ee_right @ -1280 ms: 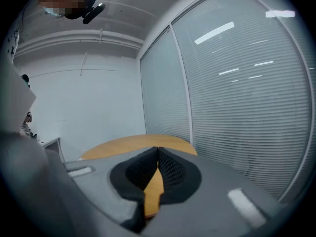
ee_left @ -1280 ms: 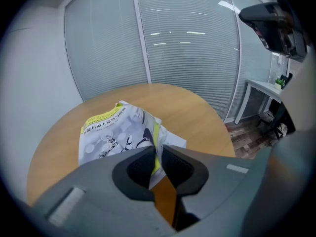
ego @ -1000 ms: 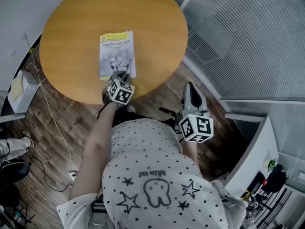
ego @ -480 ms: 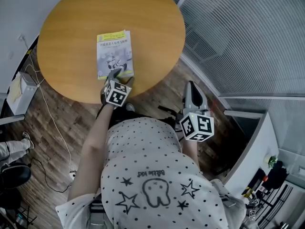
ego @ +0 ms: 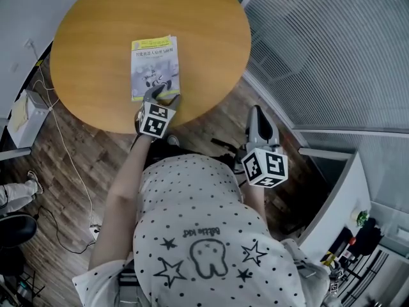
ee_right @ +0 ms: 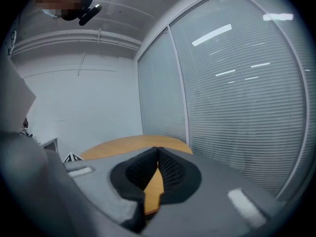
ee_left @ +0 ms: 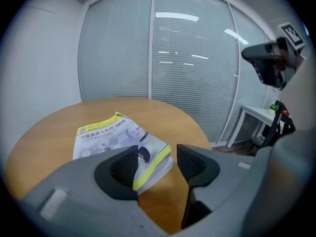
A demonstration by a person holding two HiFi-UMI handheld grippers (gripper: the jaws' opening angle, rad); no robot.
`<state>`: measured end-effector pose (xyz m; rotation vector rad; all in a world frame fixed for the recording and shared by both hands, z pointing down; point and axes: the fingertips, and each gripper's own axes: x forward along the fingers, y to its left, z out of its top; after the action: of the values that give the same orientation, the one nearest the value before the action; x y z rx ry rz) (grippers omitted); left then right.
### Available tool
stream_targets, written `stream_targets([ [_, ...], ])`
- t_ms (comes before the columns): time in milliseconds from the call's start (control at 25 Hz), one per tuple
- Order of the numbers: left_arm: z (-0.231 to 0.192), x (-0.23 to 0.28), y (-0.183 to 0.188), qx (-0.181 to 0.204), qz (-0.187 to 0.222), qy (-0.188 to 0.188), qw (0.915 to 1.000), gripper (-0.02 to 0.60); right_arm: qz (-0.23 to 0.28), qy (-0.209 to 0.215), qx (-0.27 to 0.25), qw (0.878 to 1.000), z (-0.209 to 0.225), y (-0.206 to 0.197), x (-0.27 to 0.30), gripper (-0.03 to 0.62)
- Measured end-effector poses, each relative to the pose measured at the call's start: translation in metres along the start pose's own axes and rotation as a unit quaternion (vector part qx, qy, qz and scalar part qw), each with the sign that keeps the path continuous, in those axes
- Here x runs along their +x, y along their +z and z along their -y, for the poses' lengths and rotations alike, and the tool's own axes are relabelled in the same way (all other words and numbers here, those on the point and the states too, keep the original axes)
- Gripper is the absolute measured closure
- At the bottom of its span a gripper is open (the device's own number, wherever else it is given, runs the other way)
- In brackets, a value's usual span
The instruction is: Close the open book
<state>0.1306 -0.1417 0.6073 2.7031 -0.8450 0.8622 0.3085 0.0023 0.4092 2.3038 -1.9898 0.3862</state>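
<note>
The book (ego: 155, 66) lies shut and flat on the round wooden table (ego: 96, 18), its grey cover with a yellow band facing up. My left gripper (ego: 161, 96) hovers just over the book's near edge. Its jaws have just been opening and stand wide apart. In the left gripper view the book's (ee_left: 106, 135) near corner shows in the gap of the left gripper (ee_left: 157, 162), with neither pad pressing on it. My right gripper (ego: 259, 117) is off the table's right side, above the floor. In its own view the right gripper (ee_right: 158, 164) is shut on nothing.
A glass wall with blinds (ego: 332, 50) runs along the right of the table. On the wooden floor at left lie a white cable (ego: 70, 158) and a white box (ego: 25, 117). A white side desk (ee_left: 256, 115) stands by the glass.
The left gripper's jaws have gone from nearly shut at the book's near corner to wide open, and the gripper has lifted a little. The right gripper has not moved.
</note>
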Motion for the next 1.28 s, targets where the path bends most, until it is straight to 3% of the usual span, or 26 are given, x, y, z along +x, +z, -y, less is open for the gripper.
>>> stream_targets([
  [560, -0.017, -0.019, 0.032, -0.033, 0.049, 0.034, 0.9977, 0.555, -0.002, 0.008, 0.0, 1.0, -0.004, 0.0, 0.001, 0.589],
  [1000, -0.037, -0.07, 0.099, -0.04, 0.135, 0.075, 0.9872, 0.572, -0.005, 0.031, -0.007, 0.999, -0.012, -0.001, 0.008, 0.589],
  [1280, -0.05, -0.142, 0.167, -0.058, 0.221, 0.081, 0.9703, 0.572, -0.004, 0.047, -0.007, 0.999, -0.015, 0.003, 0.016, 0.589],
])
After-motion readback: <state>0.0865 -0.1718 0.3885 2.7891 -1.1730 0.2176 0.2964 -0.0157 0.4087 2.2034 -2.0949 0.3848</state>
